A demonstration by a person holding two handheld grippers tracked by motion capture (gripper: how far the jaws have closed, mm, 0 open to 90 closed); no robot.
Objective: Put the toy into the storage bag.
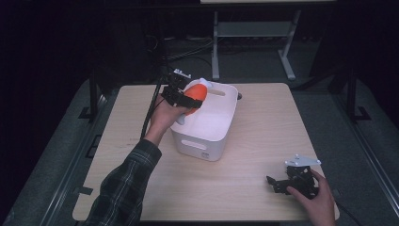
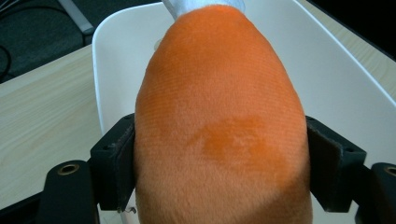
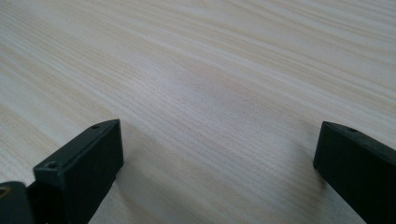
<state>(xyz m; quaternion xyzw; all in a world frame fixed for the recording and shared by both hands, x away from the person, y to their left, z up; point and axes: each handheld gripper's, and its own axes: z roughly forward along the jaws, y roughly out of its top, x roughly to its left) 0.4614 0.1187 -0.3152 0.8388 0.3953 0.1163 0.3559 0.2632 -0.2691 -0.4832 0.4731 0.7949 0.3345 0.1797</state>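
An orange plush toy (image 1: 195,92) with a white tip is held over the left rim of a white plastic bin (image 1: 207,141). My left gripper (image 1: 181,96) is shut on it. In the left gripper view the orange plush toy (image 2: 219,116) sits between the two black pads (image 2: 119,161), which press on its sides, and the bin (image 2: 345,93) lies open beneath it. At the front right of the table my right gripper (image 1: 275,183) rests low in a hand. Its jaws (image 3: 219,158) are open, with bare wood between them.
The bin stands near the middle of the light wooden table (image 1: 263,122), with slot handles in its near and far walls. A metal stand (image 1: 254,33) and cables (image 1: 188,49) are on the dark floor behind the table. A plaid sleeve (image 1: 124,188) reaches in from the lower left.
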